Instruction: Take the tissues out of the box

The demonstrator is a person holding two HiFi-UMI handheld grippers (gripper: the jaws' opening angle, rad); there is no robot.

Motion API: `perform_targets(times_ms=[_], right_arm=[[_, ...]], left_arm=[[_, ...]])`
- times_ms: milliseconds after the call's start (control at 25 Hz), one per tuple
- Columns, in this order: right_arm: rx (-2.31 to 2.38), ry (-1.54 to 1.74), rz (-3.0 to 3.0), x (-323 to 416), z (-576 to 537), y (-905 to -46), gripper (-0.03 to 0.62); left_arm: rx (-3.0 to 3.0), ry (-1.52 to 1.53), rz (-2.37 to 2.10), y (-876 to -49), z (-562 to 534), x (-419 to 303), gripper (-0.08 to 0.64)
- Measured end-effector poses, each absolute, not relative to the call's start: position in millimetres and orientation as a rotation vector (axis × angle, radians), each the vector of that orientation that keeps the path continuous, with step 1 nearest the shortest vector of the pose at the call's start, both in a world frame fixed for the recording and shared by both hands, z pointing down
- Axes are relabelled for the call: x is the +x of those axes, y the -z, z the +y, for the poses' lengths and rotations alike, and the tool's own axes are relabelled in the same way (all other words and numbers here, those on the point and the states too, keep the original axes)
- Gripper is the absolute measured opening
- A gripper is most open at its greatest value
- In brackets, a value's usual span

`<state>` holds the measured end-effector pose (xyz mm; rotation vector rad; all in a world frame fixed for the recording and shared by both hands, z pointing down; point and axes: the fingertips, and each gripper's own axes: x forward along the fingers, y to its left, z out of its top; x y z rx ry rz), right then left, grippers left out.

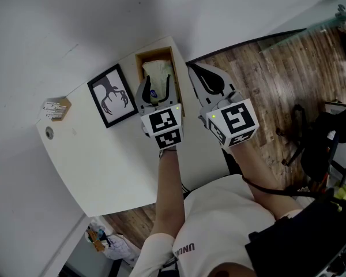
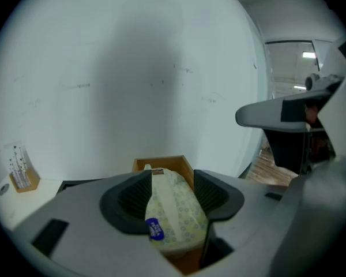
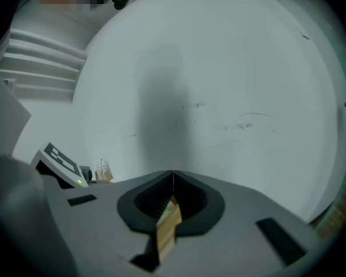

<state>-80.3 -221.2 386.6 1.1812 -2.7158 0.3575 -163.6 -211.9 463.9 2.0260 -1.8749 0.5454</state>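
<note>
The wooden box stands at the far right corner of the white bench, its back close to the wall and its right wall just beside the bench edge. The tissue pack lies inside it. Left of the box a framed picture lies flat, and the bench nearer the person is bare.

The left gripper reaches over the box with its jaws wide, one on each side of the pack. The right gripper hangs at the bench edge by the wooden floor.

Only the right gripper view shows its jaws clamped on the box's wall. The left gripper view shows the pack's blue label.
</note>
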Motion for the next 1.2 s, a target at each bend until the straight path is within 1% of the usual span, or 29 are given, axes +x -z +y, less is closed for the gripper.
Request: perform_targets(times_ms=[280,520,760,880,920,1040,1200], right_arm=[[1.189,-0.365,-2.712,-76.7,-220.9,-387.9,0.020],[1.197,-0.372,-2.704,-72.6,-220.5,-389.2,0.020],[1.203,-0.380,-2.701,-68.6,-220.1,-391.1,0.020],[1.210,-0.382,-2.699,-65.3,-220.7,-391.1,0.020],[1.213,-0.383,-2.698,-63.9,-221.0,-391.0,0.020],[1.220,-0.386,-2.695,-60.6,-221.8,-391.1,0.020],[1.219,-0.391,-2.691,-58.3,-221.1,-393.8,0.020]], left_arm=[[1.996,-0.686,-1.883,-475.3,-209.1,-159.8,0.224],[1.928,-0.681,-1.922,-476.8,-206.4,-169.5,0.224],[1.958,-0.829,-1.903,-482.7,-207.0,-163.3,0.224],[1.962,-0.819,-1.889,-483.9,-207.6,-160.1,0.221],[1.959,-0.813,-1.885,-484.1,-207.7,-158.9,0.216],[1.944,-0.844,-1.893,-485.6,-206.9,-158.8,0.150],[1.946,-0.824,-1.893,-485.6,-208.9,-158.3,0.129]])
